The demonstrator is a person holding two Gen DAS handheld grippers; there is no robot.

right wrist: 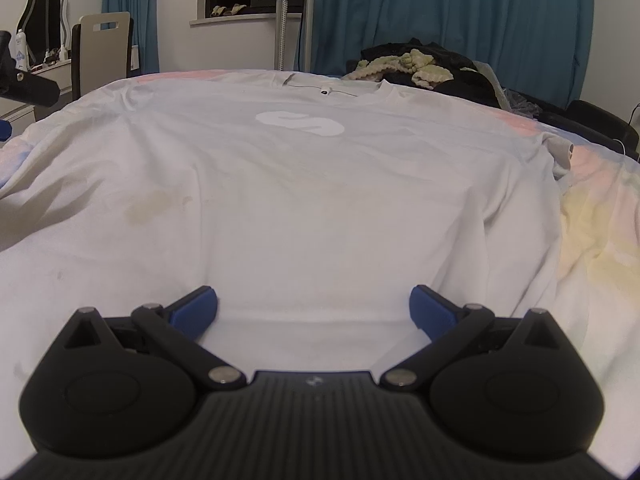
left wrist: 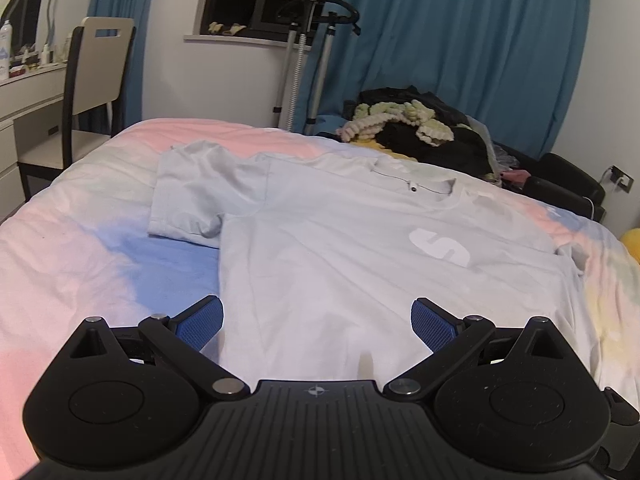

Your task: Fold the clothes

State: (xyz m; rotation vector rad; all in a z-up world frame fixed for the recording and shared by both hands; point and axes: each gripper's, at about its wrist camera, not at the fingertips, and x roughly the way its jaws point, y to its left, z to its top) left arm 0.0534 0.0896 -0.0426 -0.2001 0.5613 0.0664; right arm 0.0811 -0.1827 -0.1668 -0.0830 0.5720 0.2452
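A white T-shirt (left wrist: 340, 248) with a white oval logo (left wrist: 440, 246) lies spread flat, front up, on the bed (left wrist: 72, 248). Its left sleeve (left wrist: 188, 196) lies out flat; the right sleeve (left wrist: 576, 256) is bunched. My left gripper (left wrist: 317, 320) is open and empty, just above the shirt's lower left hem. In the right wrist view the shirt (right wrist: 320, 200) fills the frame, with the logo (right wrist: 300, 123) and collar (right wrist: 332, 90) far off. My right gripper (right wrist: 314, 312) is open and empty, low over the bottom hem. The left gripper's body shows at the left edge (right wrist: 28, 84).
The bed has a pastel pink, blue and yellow cover (right wrist: 592, 232). A pile of dark and cream clothes (left wrist: 420, 128) sits at the far side. A chair (left wrist: 92, 92) and a dresser (left wrist: 24, 96) stand left of the bed. A metal stand (left wrist: 308, 60) and blue curtains (left wrist: 460, 40) are behind.
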